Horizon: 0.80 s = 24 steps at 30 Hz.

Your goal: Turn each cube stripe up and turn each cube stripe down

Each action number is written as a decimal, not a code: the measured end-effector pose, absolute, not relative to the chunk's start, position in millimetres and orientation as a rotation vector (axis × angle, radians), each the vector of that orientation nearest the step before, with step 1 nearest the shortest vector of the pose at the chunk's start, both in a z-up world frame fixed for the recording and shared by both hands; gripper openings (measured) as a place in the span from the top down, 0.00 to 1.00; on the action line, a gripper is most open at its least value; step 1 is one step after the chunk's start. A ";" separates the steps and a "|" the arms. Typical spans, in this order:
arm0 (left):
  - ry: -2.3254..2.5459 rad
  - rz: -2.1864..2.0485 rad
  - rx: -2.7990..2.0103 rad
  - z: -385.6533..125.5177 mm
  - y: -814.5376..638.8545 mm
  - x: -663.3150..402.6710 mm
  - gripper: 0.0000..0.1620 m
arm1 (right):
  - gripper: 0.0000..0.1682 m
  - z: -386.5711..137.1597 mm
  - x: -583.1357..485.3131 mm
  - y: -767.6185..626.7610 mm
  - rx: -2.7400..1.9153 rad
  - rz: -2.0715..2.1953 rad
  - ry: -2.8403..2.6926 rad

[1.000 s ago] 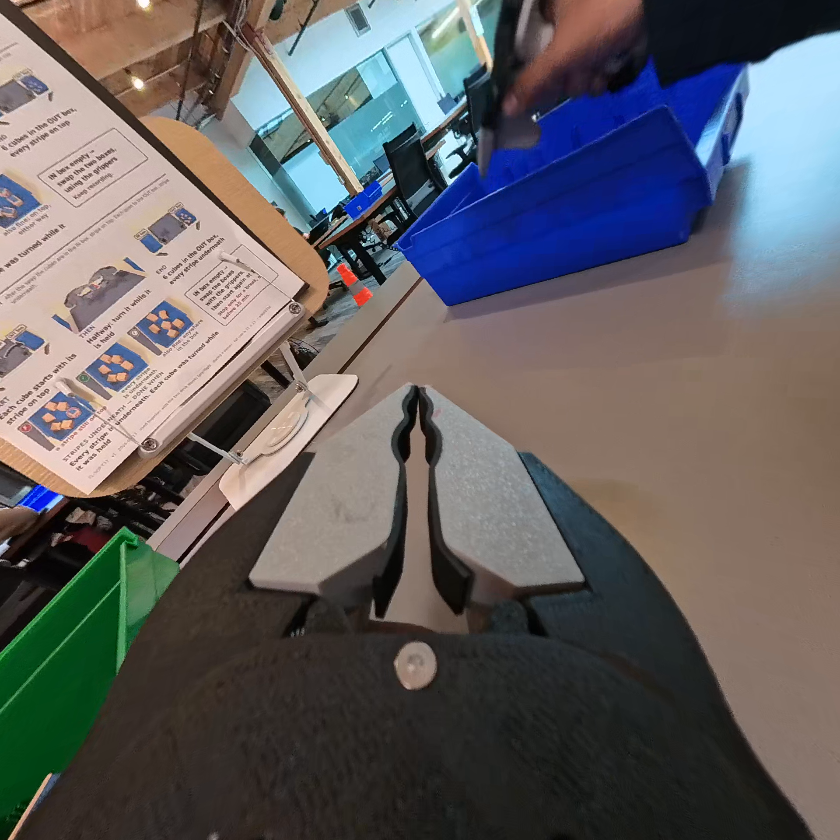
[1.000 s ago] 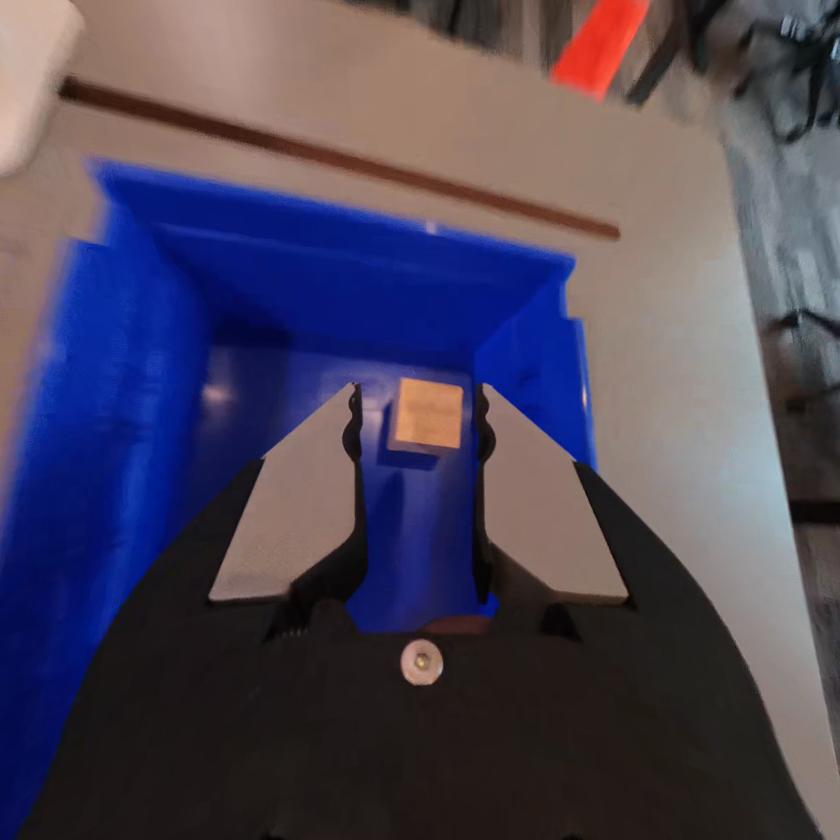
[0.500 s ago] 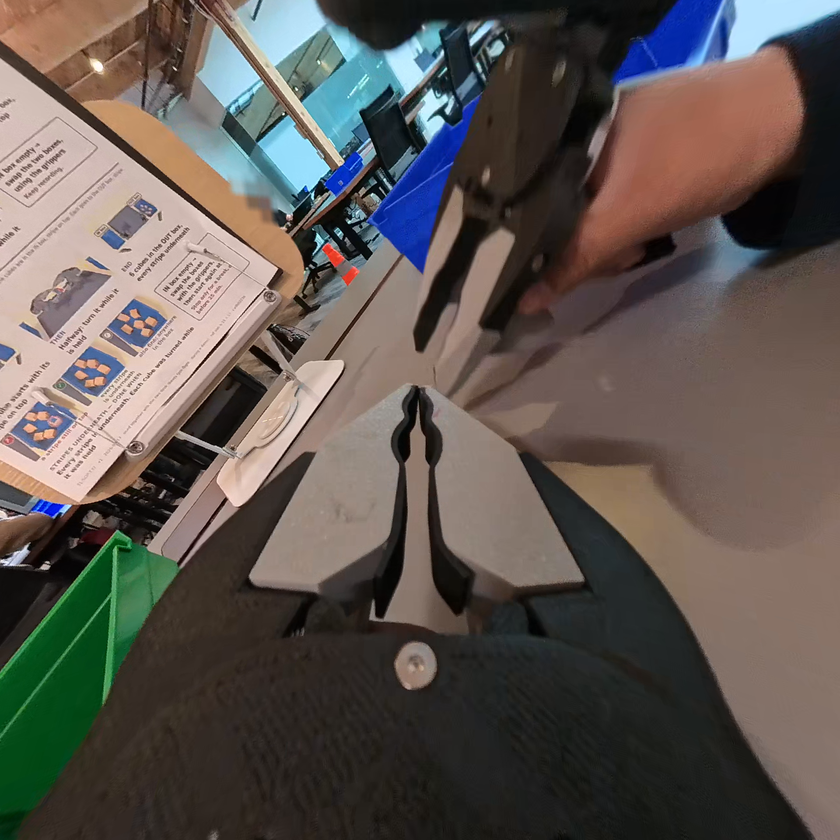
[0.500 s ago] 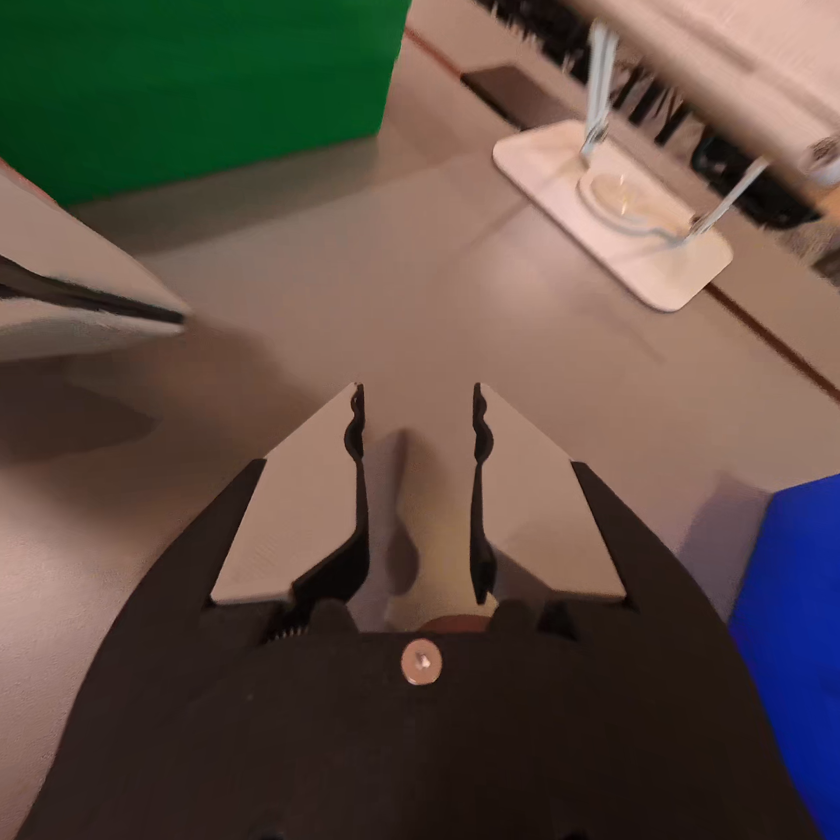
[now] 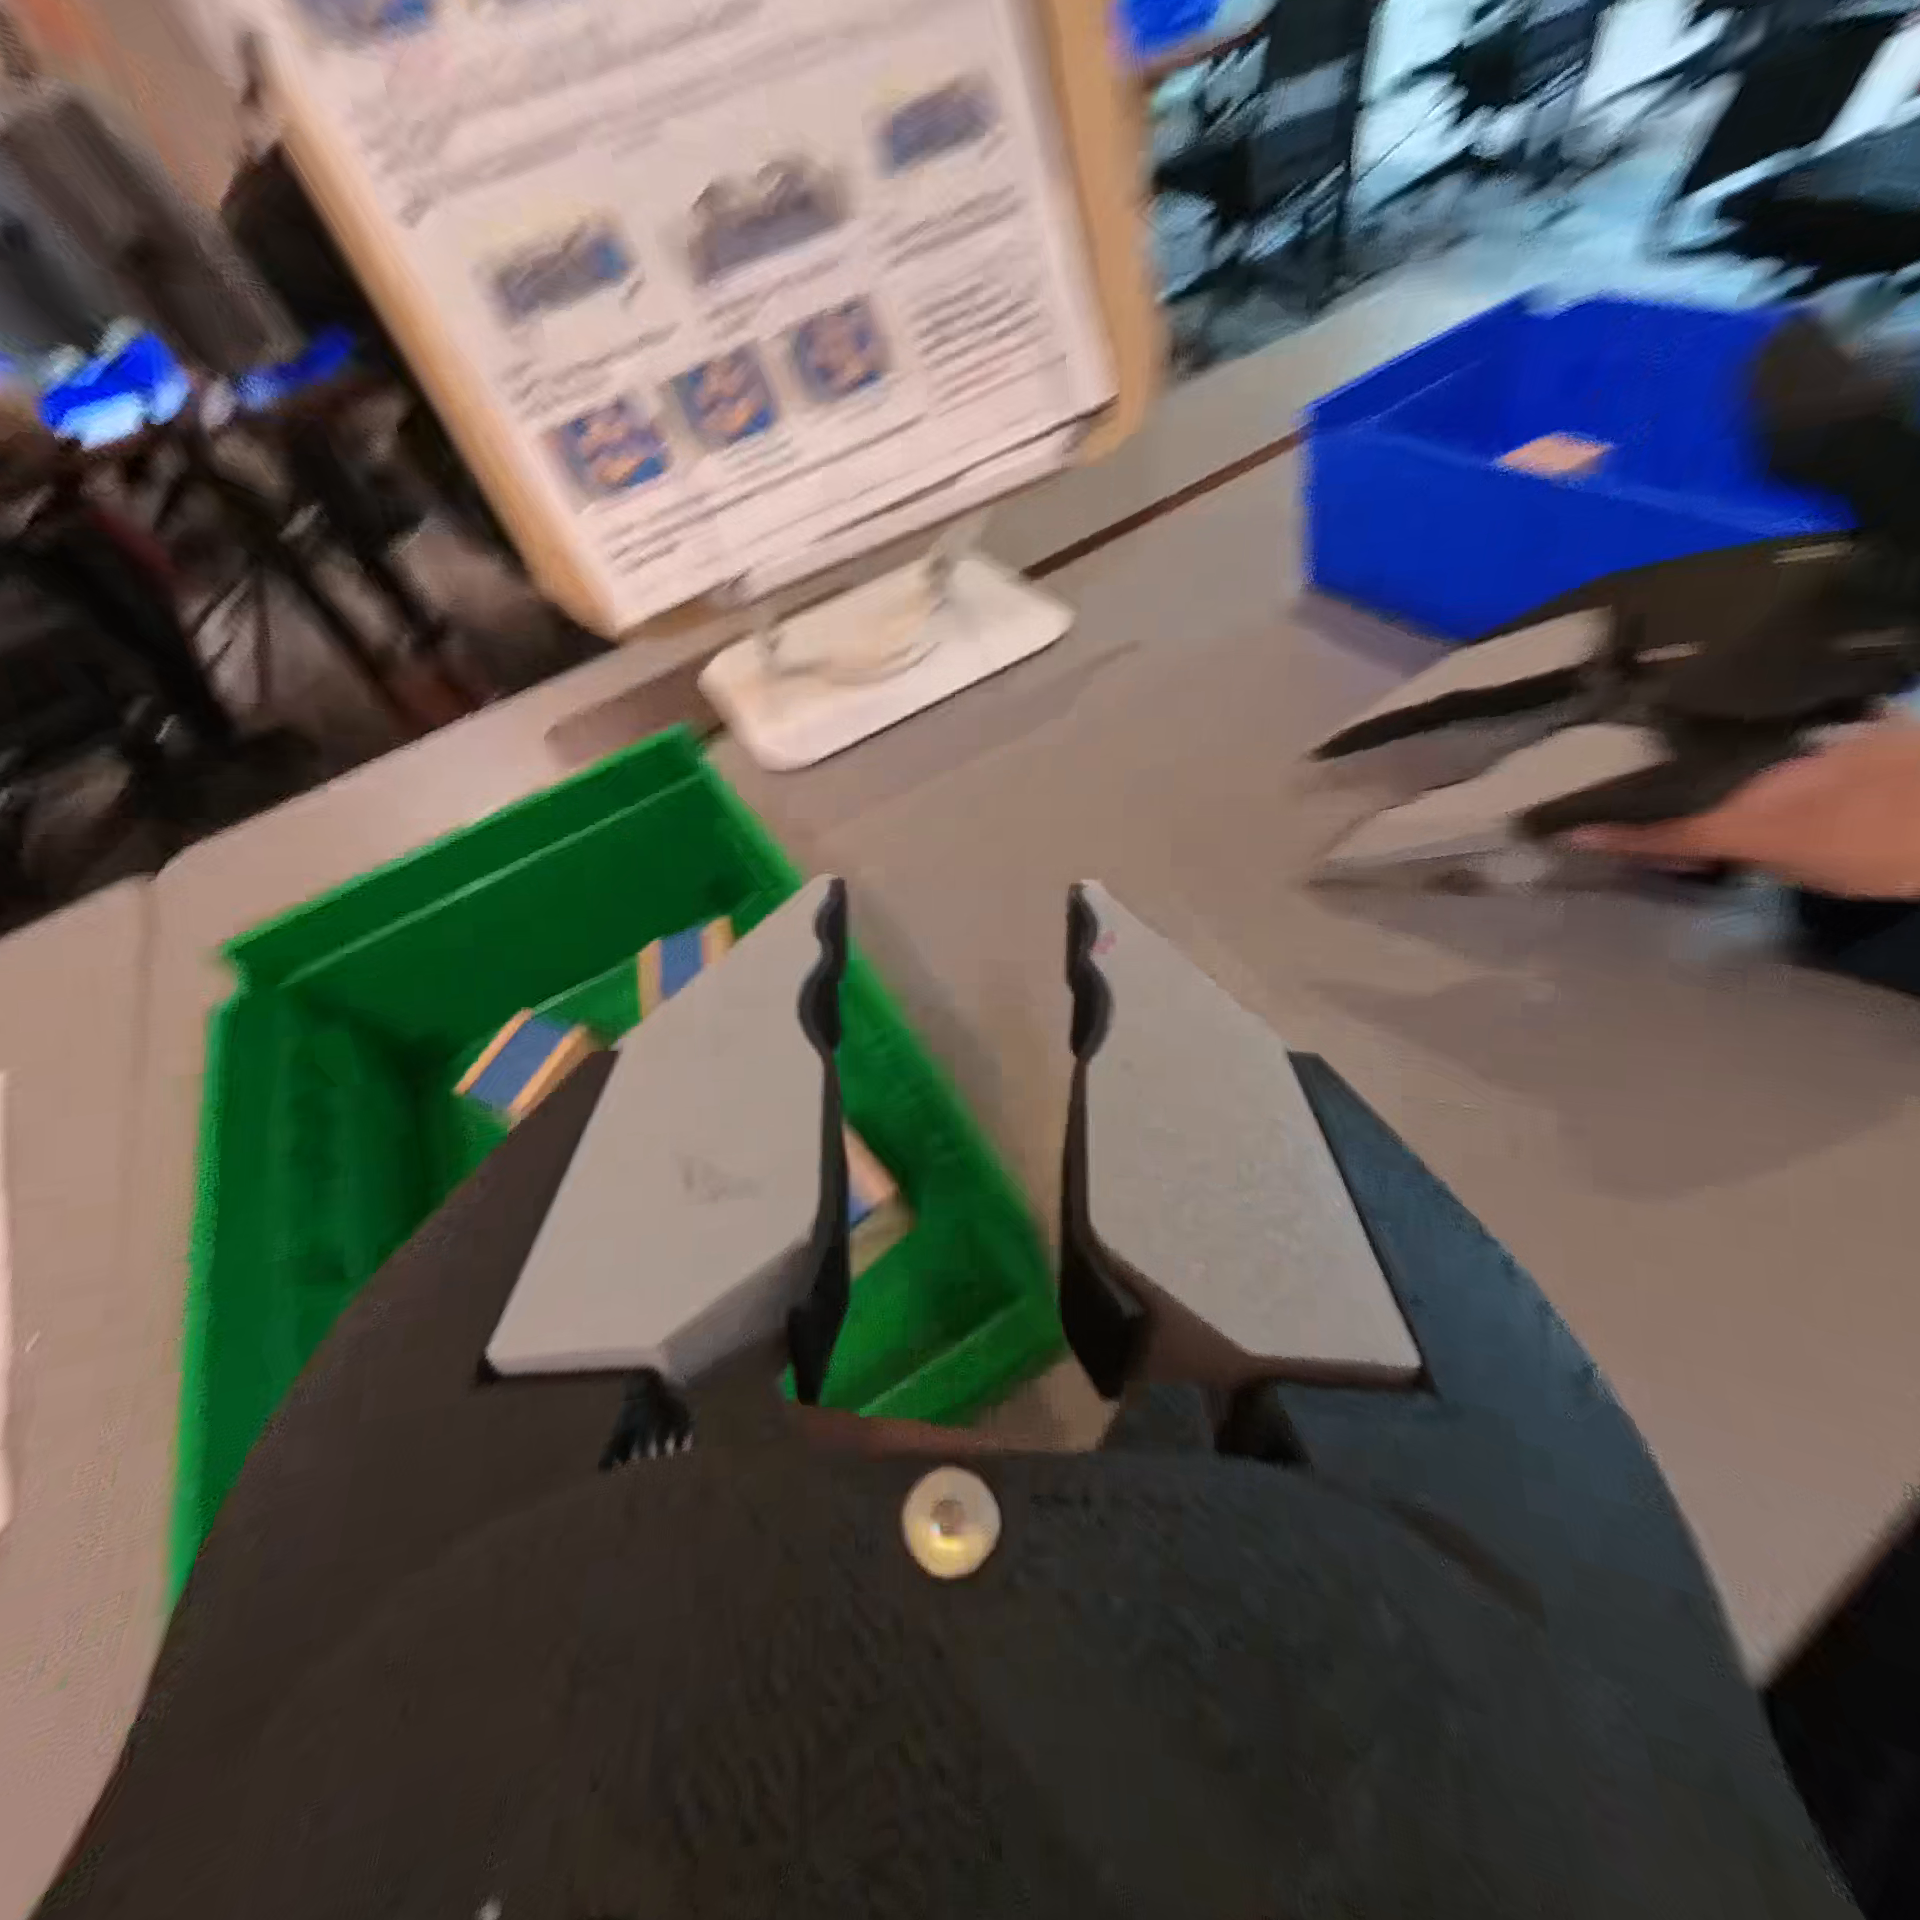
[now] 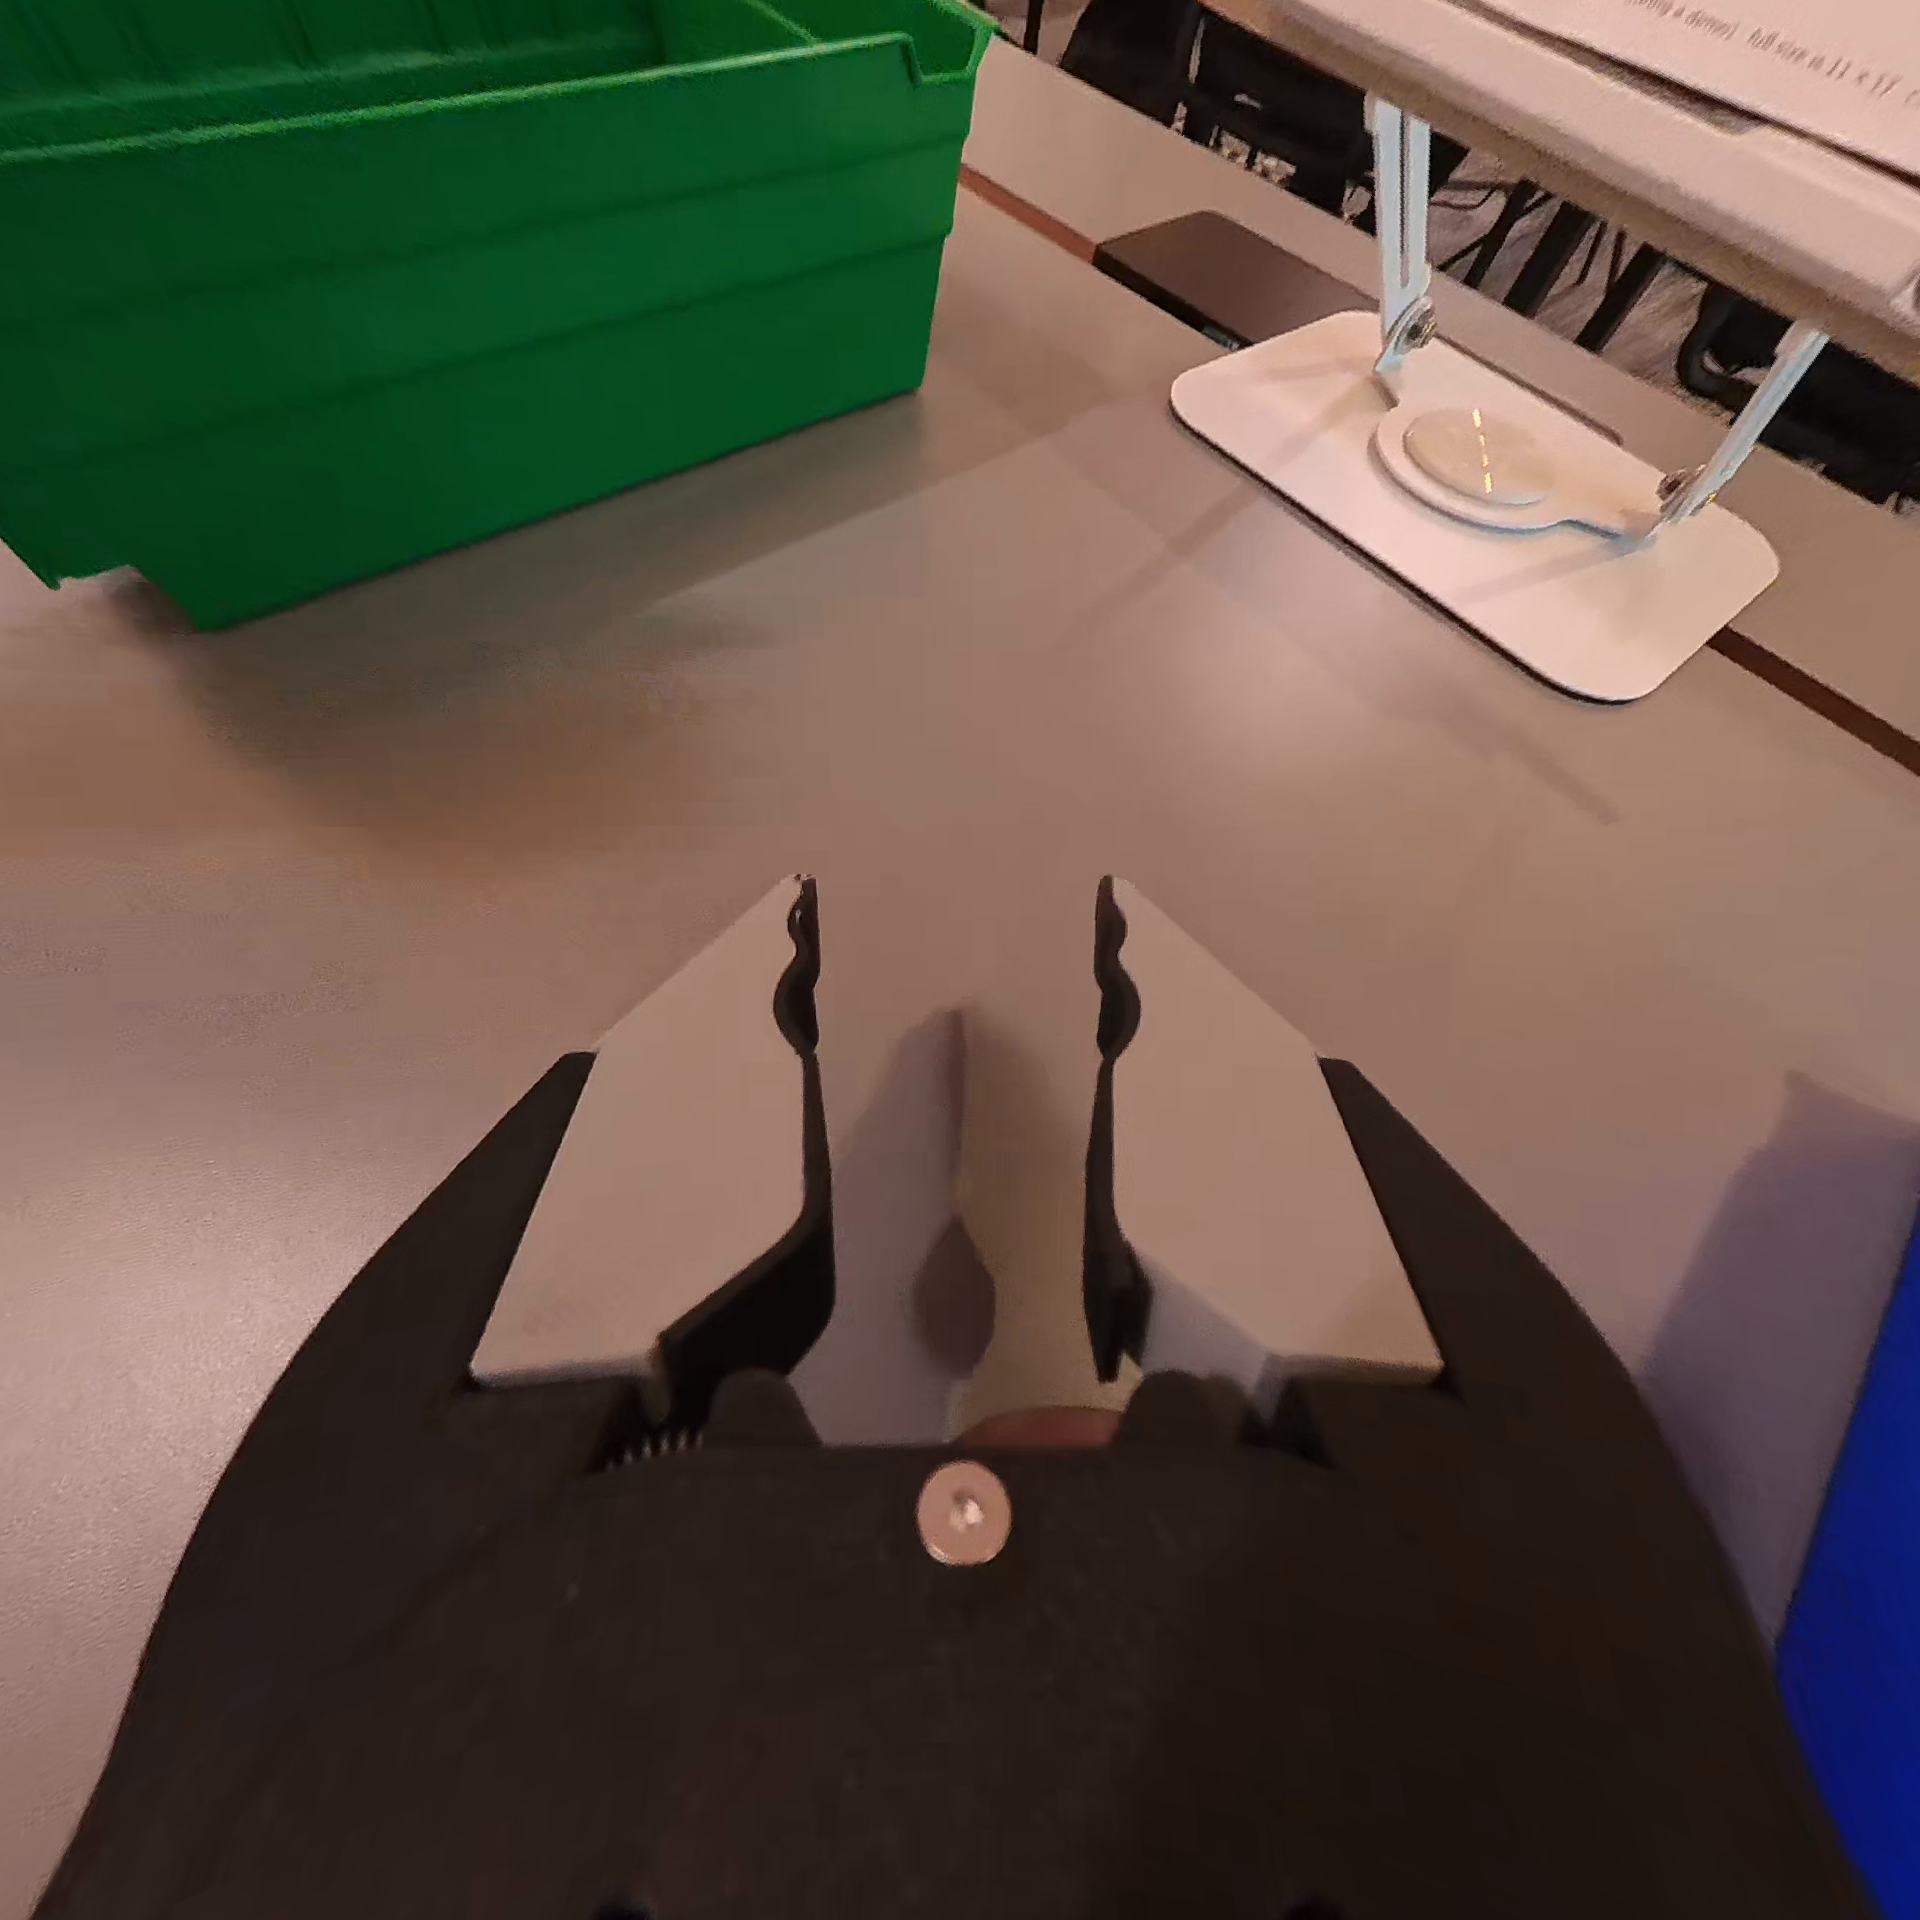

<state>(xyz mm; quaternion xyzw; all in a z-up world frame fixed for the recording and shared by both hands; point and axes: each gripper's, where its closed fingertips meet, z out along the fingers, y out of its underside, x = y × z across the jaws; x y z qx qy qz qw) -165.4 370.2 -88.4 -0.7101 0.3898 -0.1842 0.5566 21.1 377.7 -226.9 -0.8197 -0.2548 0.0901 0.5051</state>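
The left wrist view is blurred by motion. Farthest left on the grey table (image 5: 1403, 1091) sits a green bin (image 5: 312, 1091), open at the top. Inside it lie wooden cubes with blue stripes facing up: one cube (image 5: 525, 1060) near the middle of the bin, another cube (image 5: 675, 961) behind it, close to the far wall. Part of a further block shows between the fingers, too hidden to describe. The left gripper (image 5: 951, 904) hangs over the bin's right wall with its two grey fingers spread apart and nothing between them.

Behind the bin stands a board with an instruction sheet (image 5: 748, 343) on a white stand (image 5: 894, 665) (the print is smeared). Farther right is a blue bin (image 5: 1507, 520), with one plain wooden cube face (image 5: 1553, 455) showing inside it. At the right edge, a hand (image 5: 1787, 831) holds the right gripper (image 5: 1325, 805) low over the table, its tips pointing left.

In the right wrist view, the green bin (image 6: 468, 312) stands at upper left, seen from the side. The right gripper (image 6: 956, 894) points at bare table (image 6: 1039, 727), its fingers parted and empty. To the right is the white stand base (image 6: 1475, 509) under the board's edge, and a strip of the blue bin (image 6: 1860, 1507) shows at the lower right border.
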 end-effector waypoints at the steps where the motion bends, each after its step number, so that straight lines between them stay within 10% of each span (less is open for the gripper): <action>1: 0.878 -0.377 -1.756 -98.9 392.9 -179.2 0.70 | 0.70 -225.2 20.1 377.0 -1.971 0.214 -0.618; 5: 0.848 -0.302 -2.164 -188.0 440.3 -207.5 0.58 | 0.70 -222.5 14.9 373.7 -1.949 0.194 -0.639; 9: 0.899 -0.225 -2.271 -234.5 452.0 -215.6 0.72 | 0.71 -224.9 14.0 372.2 -1.947 0.158 -0.663; 24: 0.851 -0.318 -2.415 -232.6 457.7 -231.5 0.58 | 0.71 -225.1 11.1 370.6 -1.943 0.162 -0.682</action>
